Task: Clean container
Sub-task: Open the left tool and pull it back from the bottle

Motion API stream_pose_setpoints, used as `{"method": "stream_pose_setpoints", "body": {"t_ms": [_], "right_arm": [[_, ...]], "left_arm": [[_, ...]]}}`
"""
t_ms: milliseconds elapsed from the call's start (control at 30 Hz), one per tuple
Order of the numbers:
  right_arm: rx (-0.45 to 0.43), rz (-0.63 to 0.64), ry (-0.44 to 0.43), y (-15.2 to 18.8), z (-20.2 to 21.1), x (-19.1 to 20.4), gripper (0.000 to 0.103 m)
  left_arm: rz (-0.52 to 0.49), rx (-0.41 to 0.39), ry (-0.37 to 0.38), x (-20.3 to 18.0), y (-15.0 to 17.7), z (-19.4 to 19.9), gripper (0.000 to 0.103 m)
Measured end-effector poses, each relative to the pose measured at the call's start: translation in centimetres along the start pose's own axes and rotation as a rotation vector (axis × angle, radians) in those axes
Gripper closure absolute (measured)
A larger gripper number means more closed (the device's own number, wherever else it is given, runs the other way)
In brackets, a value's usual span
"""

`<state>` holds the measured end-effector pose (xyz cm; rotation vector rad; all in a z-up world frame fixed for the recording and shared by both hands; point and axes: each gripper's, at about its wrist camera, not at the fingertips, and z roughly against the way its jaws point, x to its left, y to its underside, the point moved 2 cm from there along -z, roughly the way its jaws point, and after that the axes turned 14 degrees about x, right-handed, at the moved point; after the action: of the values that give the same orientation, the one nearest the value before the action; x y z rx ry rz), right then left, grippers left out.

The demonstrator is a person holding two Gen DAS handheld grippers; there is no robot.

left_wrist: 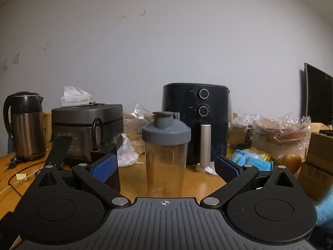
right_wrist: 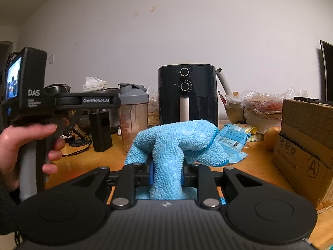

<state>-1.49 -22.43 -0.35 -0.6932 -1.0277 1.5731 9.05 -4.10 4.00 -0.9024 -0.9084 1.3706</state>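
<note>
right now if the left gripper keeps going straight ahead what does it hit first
Most likely the shaker bottle: it stands centred ahead of the open left gripper, in front of the air fryer. How near is unclear.

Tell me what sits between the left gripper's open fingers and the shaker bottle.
Nothing: in the left wrist view the left gripper faces the shaker bottle with only bare table between.

- Left gripper (left_wrist: 165, 166): black linkage arms with silver round pivot screws, blue ribbed pads (left_wrist: 103, 167) on the fingers, triangular cut-outs in the outer arms
- Its base is a grey ribbed plate bearing a small white crosshair mark, flanked by two black round housings
- Seen from the right wrist, the left unit carries white "DAS" and "GenRobot.AI" lettering, a lit small screen, and a grey handle
- Right gripper (right_wrist: 166, 174): same black arms, silver screws, blue pads
- Left hand (right_wrist: 25, 145): dark sleeve at the wrist
</note>
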Motion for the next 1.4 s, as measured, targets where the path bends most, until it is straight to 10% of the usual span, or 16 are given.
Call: {"method": "stream_pose_setpoints", "body": {"t_ms": [1000,1133,1400], "right_arm": [[0.026,0.009,-0.007,0.1,0.7,0.2,0.066],[0.038,0.005,-0.014,0.2,0.5,0.3,0.087],[0.064,0.007,-0.011,-0.3,0.3,0.2,0.088]], "left_arm": [[-0.057,0.100,-0.002,-0.8,2.2,3.1,0.000],[-0.037,0.132,0.017,-0.5,2.4,2.8,0.000],[-0.023,0.181,0.034,-0.4,2.5,2.5,0.000]]}}
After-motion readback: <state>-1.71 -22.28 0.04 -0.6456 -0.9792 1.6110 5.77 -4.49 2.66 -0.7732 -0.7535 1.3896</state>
